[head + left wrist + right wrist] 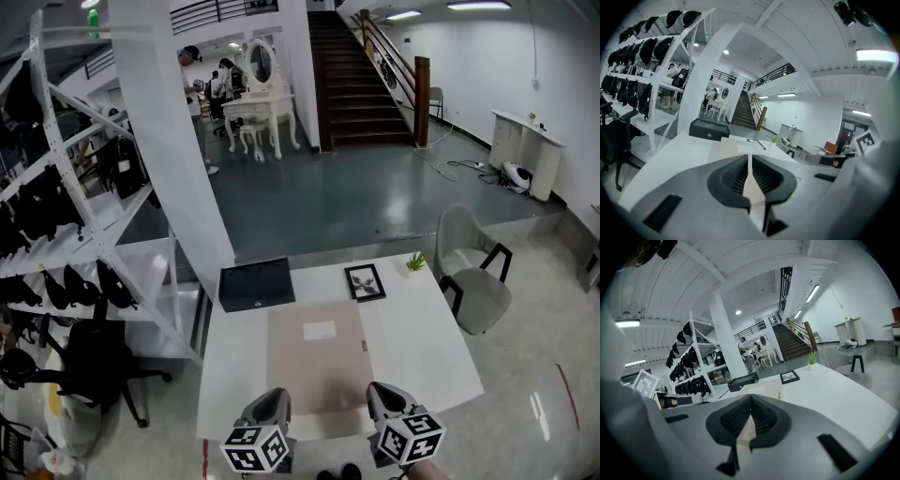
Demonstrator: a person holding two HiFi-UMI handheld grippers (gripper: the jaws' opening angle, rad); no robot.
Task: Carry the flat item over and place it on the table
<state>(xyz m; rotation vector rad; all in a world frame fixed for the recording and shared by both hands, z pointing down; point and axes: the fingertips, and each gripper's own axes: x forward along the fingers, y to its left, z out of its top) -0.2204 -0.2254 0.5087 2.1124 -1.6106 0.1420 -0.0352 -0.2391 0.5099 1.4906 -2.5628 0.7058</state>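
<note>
The flat item [317, 361] is a large beige sheet with a small white label, lying along the middle of the white table [422, 337]. At its near edge, my left gripper [267, 405] holds the left corner and my right gripper [384, 398] the right corner. In the left gripper view the ribbed pads [733, 176] press on a strip of the beige sheet [752, 187]. The right gripper view shows the same: my right gripper [751, 408] is shut on the sheet's edge [746, 432]. Whether the sheet rests on the table or is slightly lifted I cannot tell.
A black box [256, 283], a framed picture [365, 281] and a small plant [415, 262] stand along the table's far edge. A grey chair [473, 281] is at the right. White shelving with black bags [84, 234] and a black office chair [94, 366] are at the left.
</note>
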